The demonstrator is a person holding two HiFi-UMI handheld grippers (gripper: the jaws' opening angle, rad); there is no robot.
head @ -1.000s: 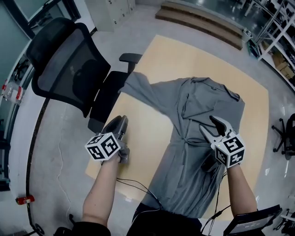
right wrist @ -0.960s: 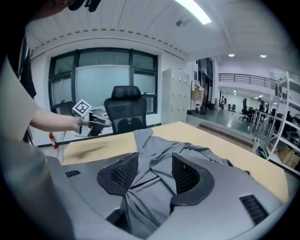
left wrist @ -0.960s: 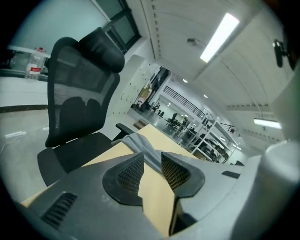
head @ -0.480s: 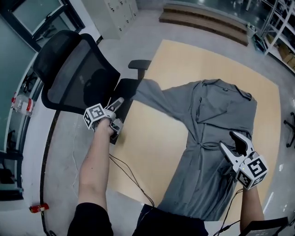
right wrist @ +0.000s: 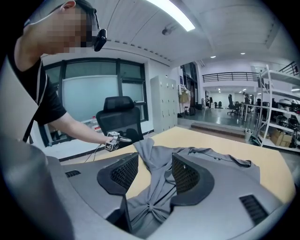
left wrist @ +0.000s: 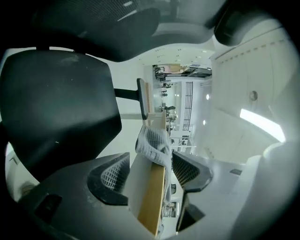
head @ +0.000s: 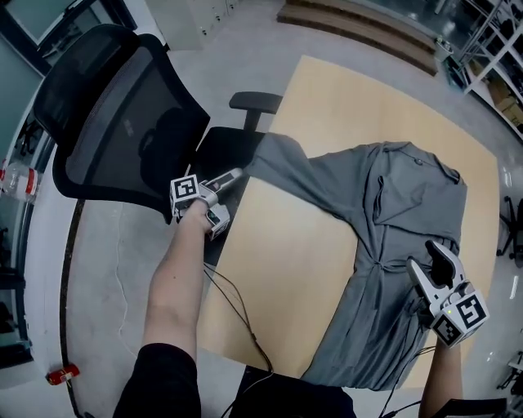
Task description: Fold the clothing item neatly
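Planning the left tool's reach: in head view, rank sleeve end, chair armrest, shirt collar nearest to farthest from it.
1. Sleeve end, ahead of the left tool; its empty jaws have just been opening.
2. Chair armrest, above.
3. Shirt collar, far right.

**Lighting and image quality.** Illumination is bright and even. A ceiling light strip point(right wrist: 171, 13) above the table point(right wrist: 197, 136) is the visible source, and shadows on the table are faint and soft-edged. All views bow strongly toward their edges, and both gripper views are ringed in black. In the left gripper view, the office chair point(left wrist: 56, 108) left of the table reads almost black.
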